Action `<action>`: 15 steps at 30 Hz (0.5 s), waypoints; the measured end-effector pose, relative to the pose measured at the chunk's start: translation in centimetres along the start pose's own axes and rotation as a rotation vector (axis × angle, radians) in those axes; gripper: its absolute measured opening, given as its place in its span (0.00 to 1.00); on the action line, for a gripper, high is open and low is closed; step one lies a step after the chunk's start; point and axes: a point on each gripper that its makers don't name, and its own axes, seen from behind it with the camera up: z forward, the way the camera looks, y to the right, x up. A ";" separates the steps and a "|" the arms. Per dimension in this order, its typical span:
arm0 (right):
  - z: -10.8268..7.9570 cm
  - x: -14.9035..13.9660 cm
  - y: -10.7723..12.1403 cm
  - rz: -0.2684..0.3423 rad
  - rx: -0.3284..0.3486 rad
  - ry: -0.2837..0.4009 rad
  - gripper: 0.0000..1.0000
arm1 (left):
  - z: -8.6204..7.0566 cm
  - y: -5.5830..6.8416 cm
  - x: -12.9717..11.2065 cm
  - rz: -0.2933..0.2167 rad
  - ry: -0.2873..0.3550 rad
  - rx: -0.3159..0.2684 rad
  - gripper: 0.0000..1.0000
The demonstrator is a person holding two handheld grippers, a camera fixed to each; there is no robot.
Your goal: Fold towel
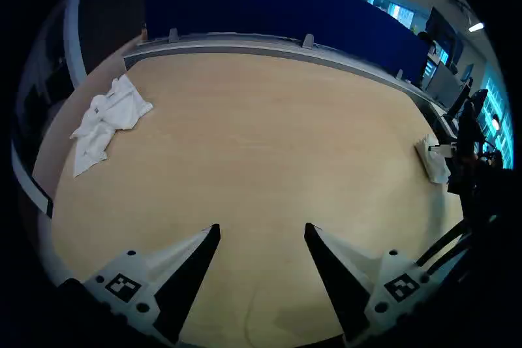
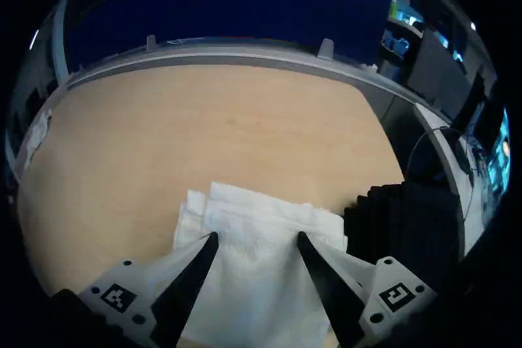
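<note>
Towel (image 2: 261,283) (folded) under right gripper (image 2: 258,236), fingers apart

Left gripper view: rides on the left gripper (image 1: 261,230), high and pulled back, looking across a wide stretch of the wooden table (image 1: 261,145) toward the blue partition (image 1: 274,8). Right gripper view: sits low and near, just over the folded towel (image 2: 261,269), facing that same partition. Shares between both: tabletop, grey rail (image 1: 261,47), partition.
</note>
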 end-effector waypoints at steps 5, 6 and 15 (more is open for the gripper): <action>-0.9 0.7 0.0 0.002 0.000 0.018 0.95 | 0.2 0.1 0.0 0.003 -0.001 -0.002 0.96; -1.2 0.9 0.0 0.003 -0.002 0.025 0.95 | 0.3 0.2 0.0 0.004 -0.001 -0.003 0.96; -3.6 1.3 -0.4 -0.011 -0.009 0.065 0.95 | 0.5 0.6 0.4 0.007 0.006 -0.019 0.96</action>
